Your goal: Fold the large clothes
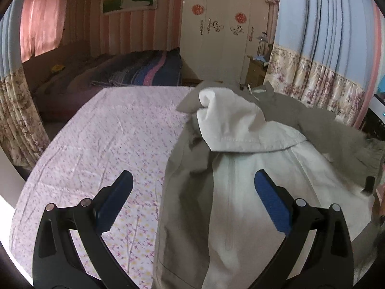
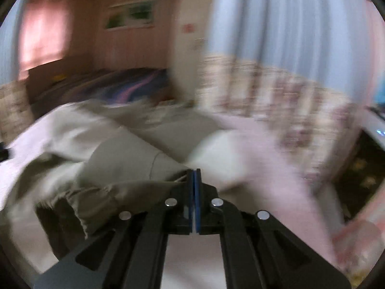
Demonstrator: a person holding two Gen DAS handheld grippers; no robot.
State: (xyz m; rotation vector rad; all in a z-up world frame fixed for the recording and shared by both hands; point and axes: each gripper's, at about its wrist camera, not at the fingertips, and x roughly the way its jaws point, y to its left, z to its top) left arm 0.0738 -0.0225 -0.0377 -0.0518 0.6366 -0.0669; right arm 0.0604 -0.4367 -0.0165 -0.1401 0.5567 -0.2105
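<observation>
A large grey-green jacket (image 1: 240, 192) with a pale lining lies rumpled on the right part of a bed covered by a pink floral sheet (image 1: 96, 144). My left gripper (image 1: 192, 187) is open and empty, hovering over the jacket's left edge, its blue pads (image 1: 272, 204) spread wide. In the right wrist view, which is blurred by motion, my right gripper (image 2: 195, 175) is shut on an edge of the jacket (image 2: 115, 163) near a gathered cuff and holds it above the sheet (image 2: 259, 159).
A second bed with a dark striped blanket (image 1: 144, 69) stands behind. A white wardrobe (image 1: 221, 36) and a small wooden nightstand (image 1: 256, 72) are at the back. Floral curtains (image 1: 317, 82) hang to the right and left.
</observation>
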